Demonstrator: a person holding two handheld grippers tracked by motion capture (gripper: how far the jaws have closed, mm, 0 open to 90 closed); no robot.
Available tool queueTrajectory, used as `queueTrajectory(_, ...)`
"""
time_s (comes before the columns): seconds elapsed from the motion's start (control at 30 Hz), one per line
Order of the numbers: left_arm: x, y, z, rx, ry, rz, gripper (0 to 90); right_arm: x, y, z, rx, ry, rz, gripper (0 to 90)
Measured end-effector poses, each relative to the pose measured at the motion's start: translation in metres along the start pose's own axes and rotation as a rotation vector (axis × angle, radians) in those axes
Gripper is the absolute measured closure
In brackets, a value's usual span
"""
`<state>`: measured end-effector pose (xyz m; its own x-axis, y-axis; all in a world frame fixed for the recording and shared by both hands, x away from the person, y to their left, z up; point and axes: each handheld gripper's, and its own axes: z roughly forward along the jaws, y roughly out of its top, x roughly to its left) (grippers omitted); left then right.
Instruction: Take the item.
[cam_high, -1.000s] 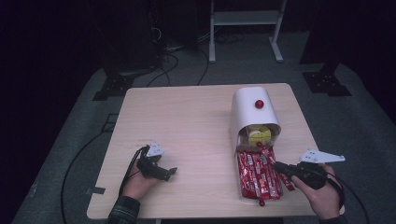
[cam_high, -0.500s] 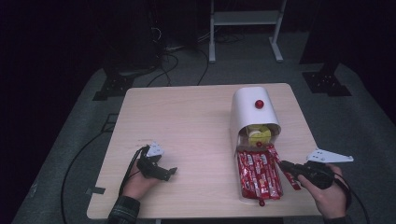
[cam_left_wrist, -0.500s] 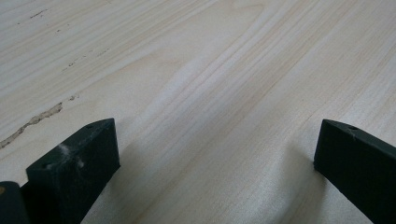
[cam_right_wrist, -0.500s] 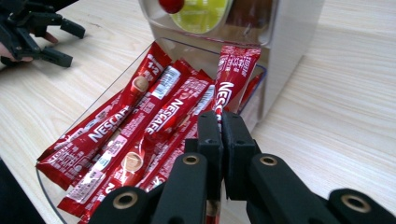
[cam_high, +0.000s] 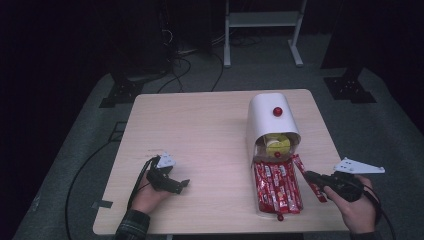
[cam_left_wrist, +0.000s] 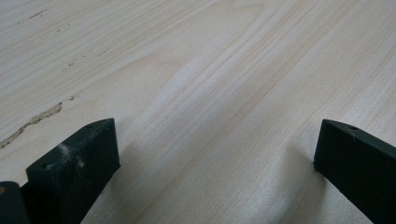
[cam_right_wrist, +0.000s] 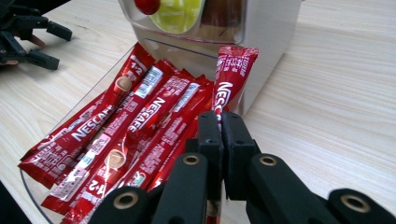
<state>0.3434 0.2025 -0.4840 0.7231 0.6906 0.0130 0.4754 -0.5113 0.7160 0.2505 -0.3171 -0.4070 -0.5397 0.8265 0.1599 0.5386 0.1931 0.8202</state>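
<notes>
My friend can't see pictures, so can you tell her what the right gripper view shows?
The right gripper pinches one red Nescafe stick between its shut black jaws, above a clear tray full of the same red sticks. Behind stands a white container on the wooden table.

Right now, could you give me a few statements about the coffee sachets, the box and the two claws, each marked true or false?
1. The right claw is shut on a red sachet. True.
2. The left claw holds a sachet. False: its jaws stand open over the bare table.
3. The other sachets lie in a clear tray before the white box. True.
4. The white box has a blue knob. False: the knob is red.
</notes>
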Motion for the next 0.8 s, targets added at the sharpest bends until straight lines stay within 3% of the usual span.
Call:
queueTrajectory(0.4,0.000,0.000,0.000,0.000,0.000,0.000,0.0,-0.011,-0.001,-0.007,-0.020,-0.036,0.022,86.9)
queueTrajectory(0.8,0.000,0.000,0.000,0.001,0.000,0.001,0.0,-0.024,0.001,-0.001,-0.045,-0.079,0.045,86.9)
